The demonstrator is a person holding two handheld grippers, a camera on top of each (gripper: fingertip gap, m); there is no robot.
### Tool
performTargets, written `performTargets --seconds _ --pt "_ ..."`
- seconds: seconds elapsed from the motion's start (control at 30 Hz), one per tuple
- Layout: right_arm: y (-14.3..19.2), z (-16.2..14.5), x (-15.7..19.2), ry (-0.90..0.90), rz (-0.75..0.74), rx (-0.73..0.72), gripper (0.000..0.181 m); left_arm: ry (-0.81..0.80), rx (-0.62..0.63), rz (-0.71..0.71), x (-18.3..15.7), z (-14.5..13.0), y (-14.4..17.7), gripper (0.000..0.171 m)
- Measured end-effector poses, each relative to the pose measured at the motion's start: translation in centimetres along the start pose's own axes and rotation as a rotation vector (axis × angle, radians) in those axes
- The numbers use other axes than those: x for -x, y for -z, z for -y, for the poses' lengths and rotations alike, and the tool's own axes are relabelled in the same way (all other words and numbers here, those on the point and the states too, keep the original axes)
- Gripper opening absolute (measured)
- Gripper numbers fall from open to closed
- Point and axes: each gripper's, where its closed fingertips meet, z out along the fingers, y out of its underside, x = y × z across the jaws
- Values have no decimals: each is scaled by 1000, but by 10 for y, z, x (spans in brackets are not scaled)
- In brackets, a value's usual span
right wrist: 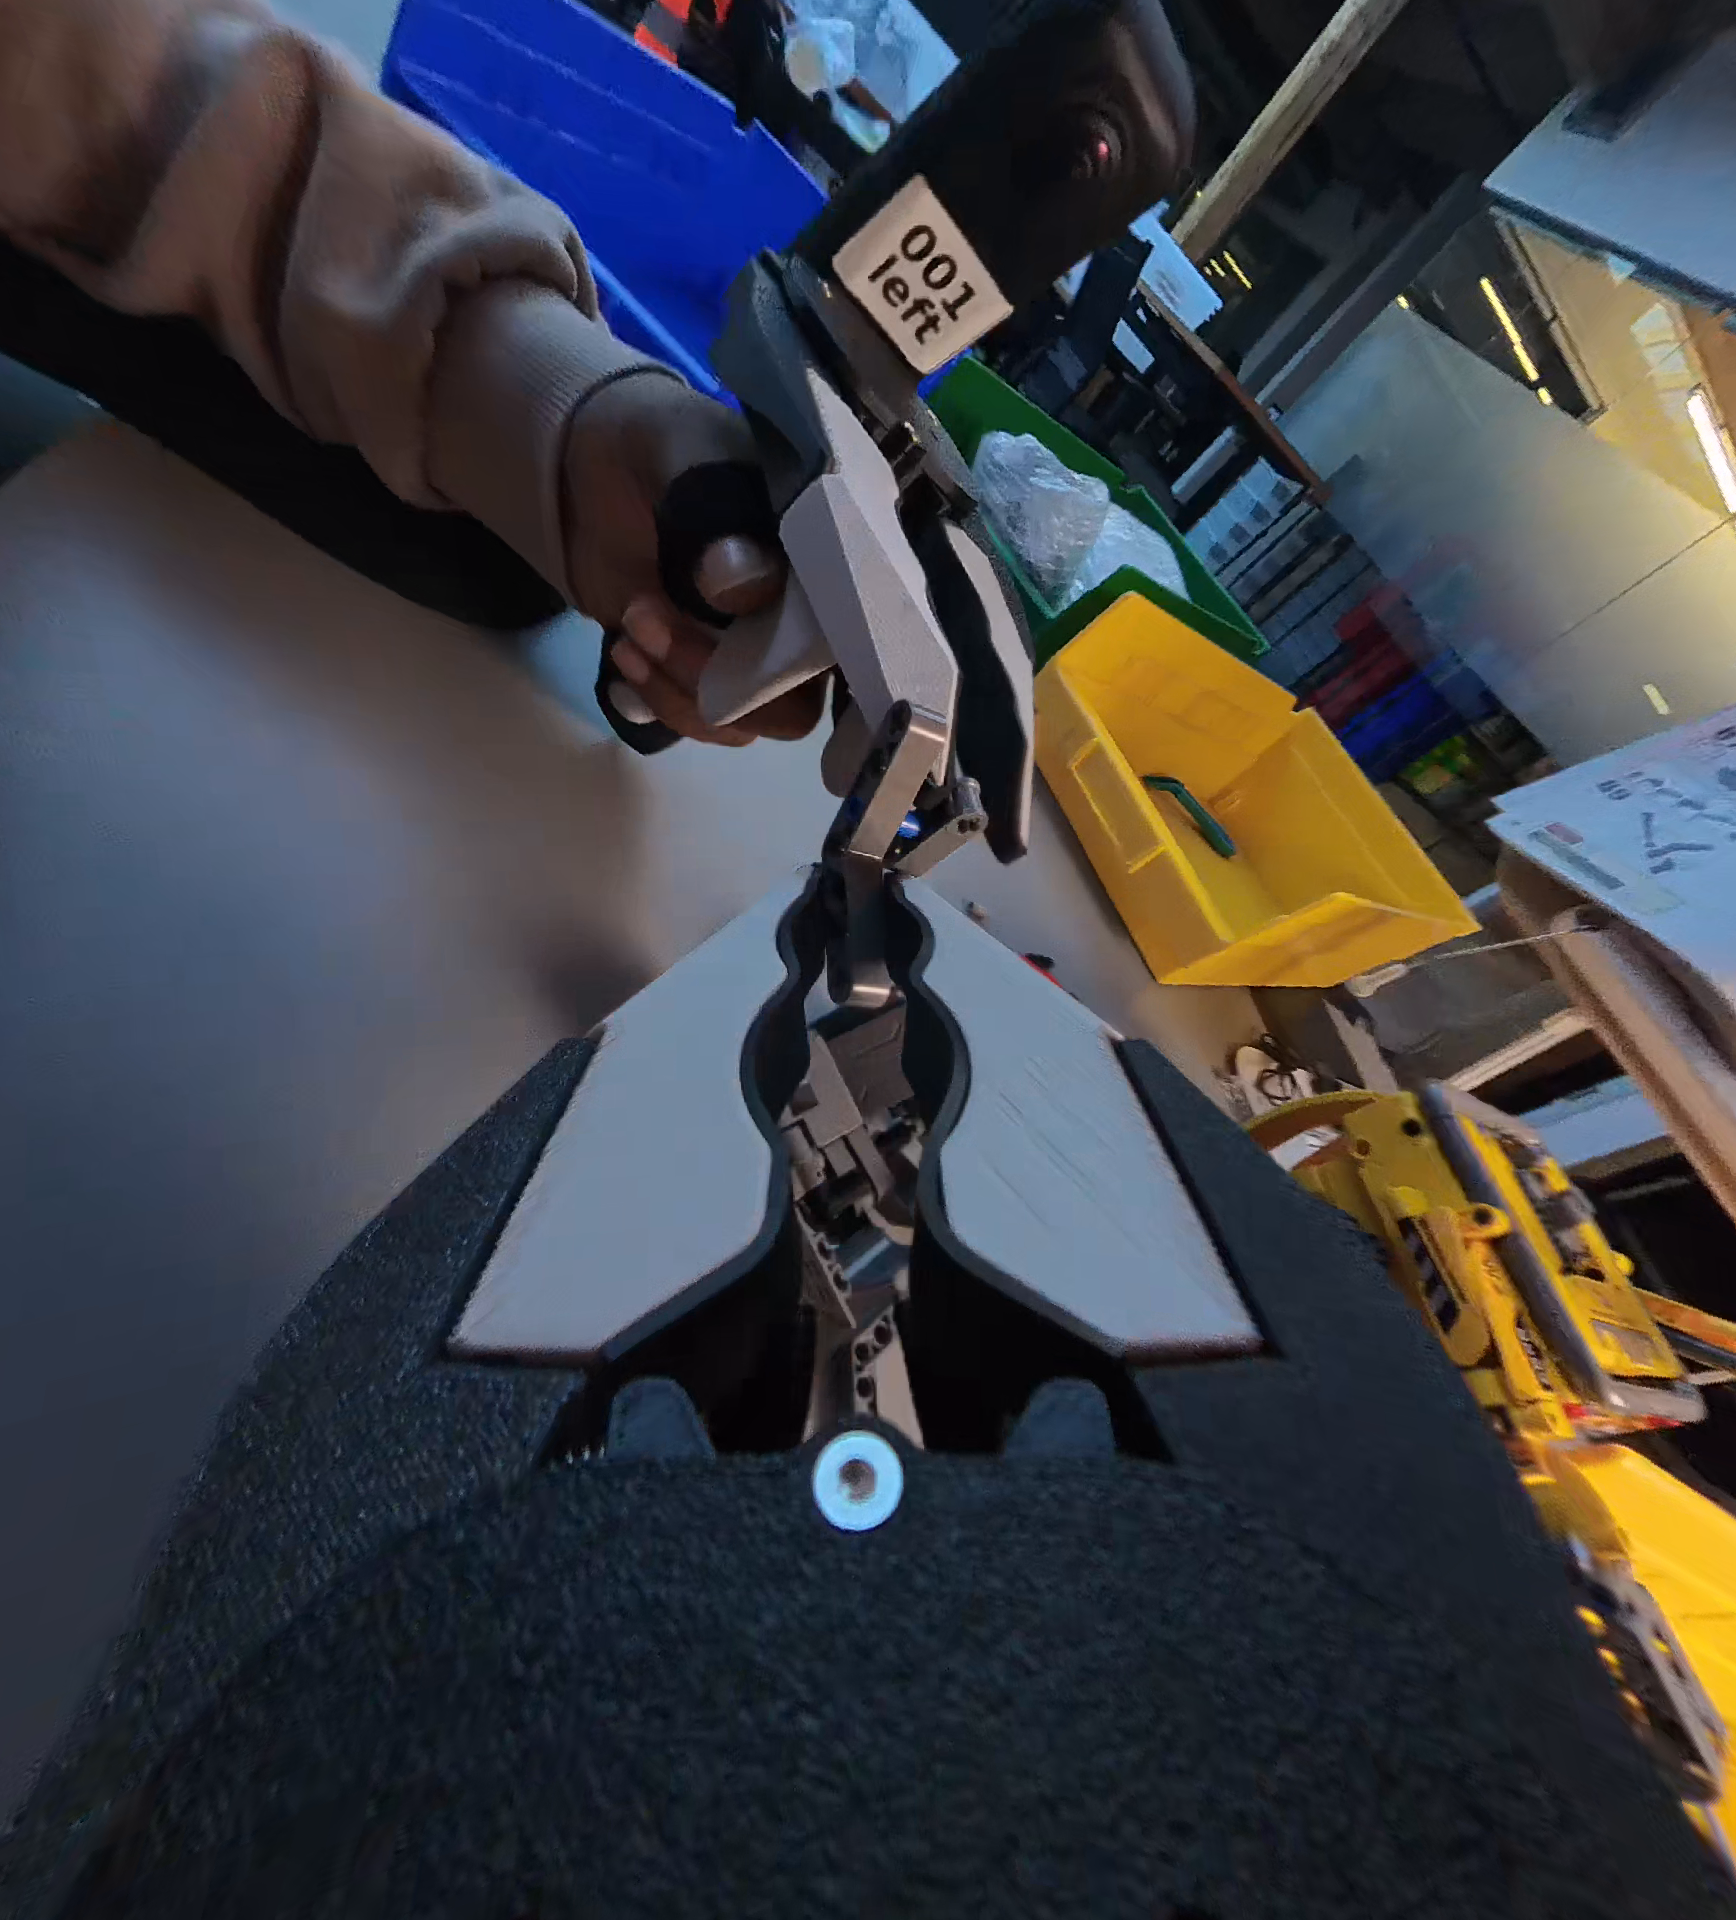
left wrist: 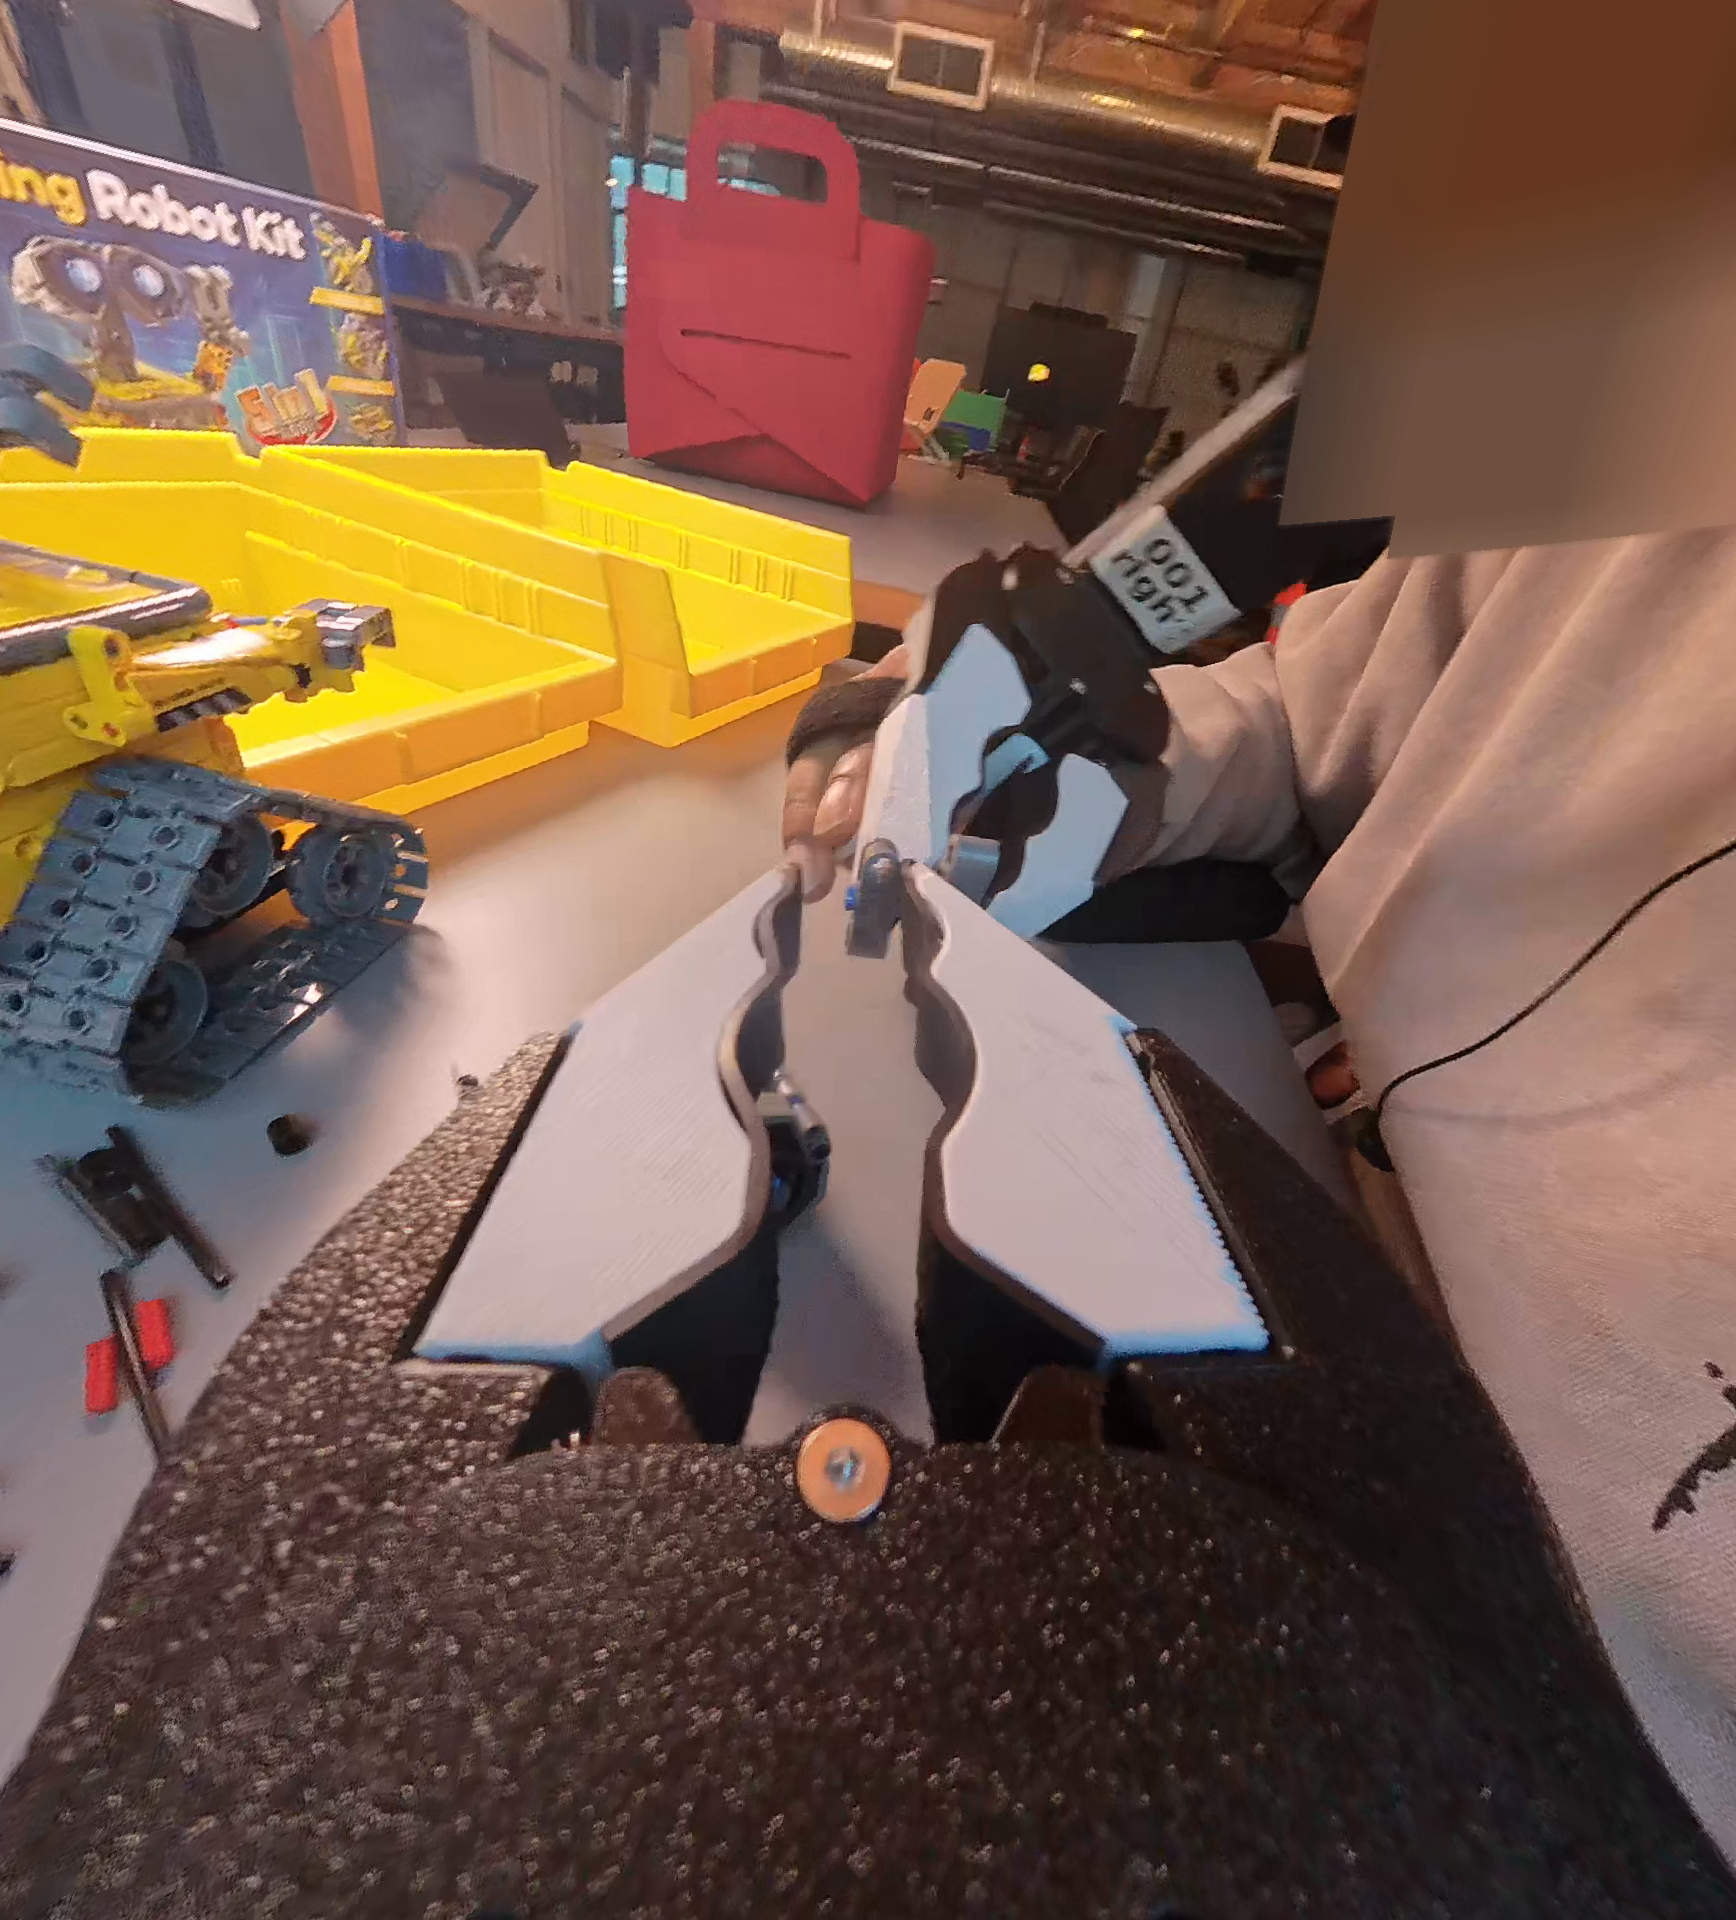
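Two hand-held grippers (left wrist: pixel 848 883) (right wrist: pixel 853 894), tips meeting on small grey brick piece (left wrist: pixel 869 899)

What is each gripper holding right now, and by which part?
The right gripper is shut on a dark grey building-block beam assembly, pinched near its far end. The left gripper looks open; a small dark grey piece sits at its tips, hold unclear.

We see the left gripper (left wrist: pixel 848 894) parted, a small dark part (left wrist: pixel 872 896) at its tips, apparently held by the right gripper (left wrist: pixel 947 831) opposite. A yellow tracked robot model (left wrist: pixel 116 790) stands left, beside yellow bins (left wrist: pixel 552 623).
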Motion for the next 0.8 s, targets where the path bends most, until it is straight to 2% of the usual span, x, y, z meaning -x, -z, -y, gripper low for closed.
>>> performTargets --seconds 0.07,0.17,0.23,0.33,0.4,0.43,0.5,0.6,0.67,0.73,0.8 --pt "-1 -1 -2 69 -45 20 10 63 2 30 10 -2 1 34" --pt "-2 -4 -10 125 -115 54 10 151 -21 41 18 0 1 39" --pt "-3 -6 -15 56 -136 75 10 167 -40 76 24 2 2 38" --pt "-6 -12 -21 -147 -138 109 10 200 -53 254 49 0 5 56" --pt "-5 -11 -20 -188 -123 76 10 133 -48 293 48 3 4 52" --pt "-4 -8 -18 -184 -99 47 10 79 -38 277 43 5 3 49" --pt "2 5 -7 -222 2 -58 10 39 -25 157 25 8 1 47" --pt "14 14 8 -278 184 -133 10 106 -86 26 14 20 12 37" --pt "17 13 -3 -278 118 -150 10 168 -94 -29 11 20 17 41" --pt "11 -1 -17 -236 -7 -63 10 175 -89 -44 7 17 14 41" --pt "7 -11 -23 -112 -97 17 10 150 -47 -21 6 10 6 40"
